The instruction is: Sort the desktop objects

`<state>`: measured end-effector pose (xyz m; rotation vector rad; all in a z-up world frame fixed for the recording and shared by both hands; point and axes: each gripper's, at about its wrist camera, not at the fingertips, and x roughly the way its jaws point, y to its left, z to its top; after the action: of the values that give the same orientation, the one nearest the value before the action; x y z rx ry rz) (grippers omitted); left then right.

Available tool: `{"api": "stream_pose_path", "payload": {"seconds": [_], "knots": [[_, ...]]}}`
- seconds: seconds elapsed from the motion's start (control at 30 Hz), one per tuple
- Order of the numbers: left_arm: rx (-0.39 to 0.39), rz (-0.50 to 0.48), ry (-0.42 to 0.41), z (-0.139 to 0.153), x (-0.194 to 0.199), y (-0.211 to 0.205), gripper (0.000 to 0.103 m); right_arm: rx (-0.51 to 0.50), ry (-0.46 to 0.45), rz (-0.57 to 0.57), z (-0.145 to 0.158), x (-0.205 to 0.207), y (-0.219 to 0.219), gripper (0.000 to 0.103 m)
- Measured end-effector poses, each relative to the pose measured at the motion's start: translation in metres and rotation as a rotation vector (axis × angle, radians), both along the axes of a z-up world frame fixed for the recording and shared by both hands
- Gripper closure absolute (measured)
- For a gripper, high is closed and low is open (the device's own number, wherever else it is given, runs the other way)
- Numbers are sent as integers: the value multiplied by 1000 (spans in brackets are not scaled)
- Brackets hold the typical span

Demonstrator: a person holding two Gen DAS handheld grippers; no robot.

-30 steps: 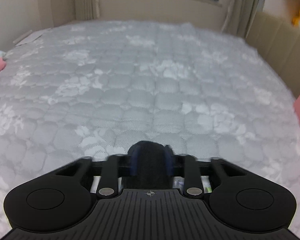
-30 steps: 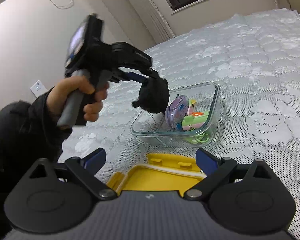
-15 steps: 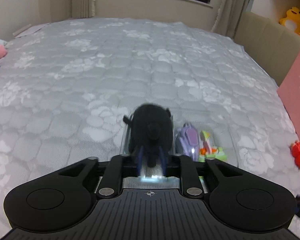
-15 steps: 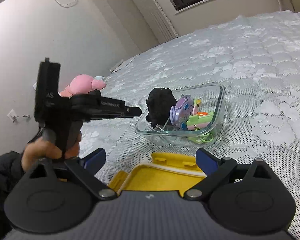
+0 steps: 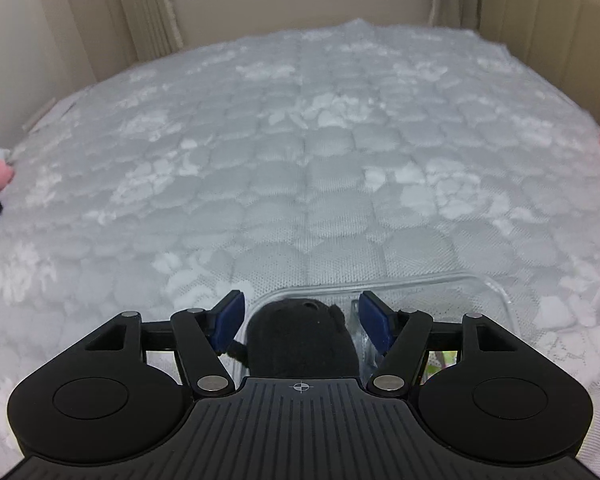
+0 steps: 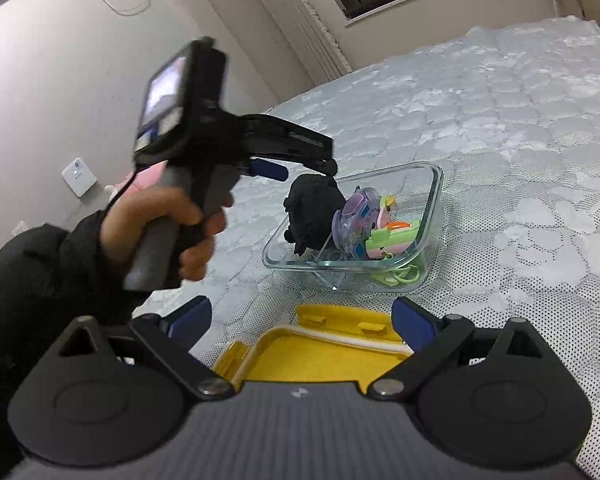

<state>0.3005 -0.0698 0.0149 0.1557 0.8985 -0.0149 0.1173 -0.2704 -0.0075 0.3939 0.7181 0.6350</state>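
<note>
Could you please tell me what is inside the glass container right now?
The glass container holds a black plush toy, a purple toy and a green-pink toy. Whatever lies beneath them is covered.

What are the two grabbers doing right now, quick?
Left gripper: jaws opening, pads clear of the black plush toy, which sits in the glass container.
Right gripper: open, holding nothing.
</note>
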Motion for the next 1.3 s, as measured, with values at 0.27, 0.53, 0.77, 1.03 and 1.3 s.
{"api": "stream_pose_path", "payload": {"seconds": [0.27, 0.53, 0.77, 1.03, 1.3], "knots": [[0, 4, 18, -3, -7, 8, 54, 1, 10, -9, -3, 2, -1, 6], [-128, 33, -107, 16, -49, 35, 55, -4, -2, 11, -1, -1, 2, 6], [-170, 8, -112, -5, -115, 47, 55, -10, 23, 10, -7, 3, 6, 6], [-190, 11, -103, 21, -115, 56, 26, -14, 26, 17, -8, 3, 9, 6], [-35, -60, 71, 23, -29, 14, 32, -13, 11, 22, -4, -1, 7, 6]]}}
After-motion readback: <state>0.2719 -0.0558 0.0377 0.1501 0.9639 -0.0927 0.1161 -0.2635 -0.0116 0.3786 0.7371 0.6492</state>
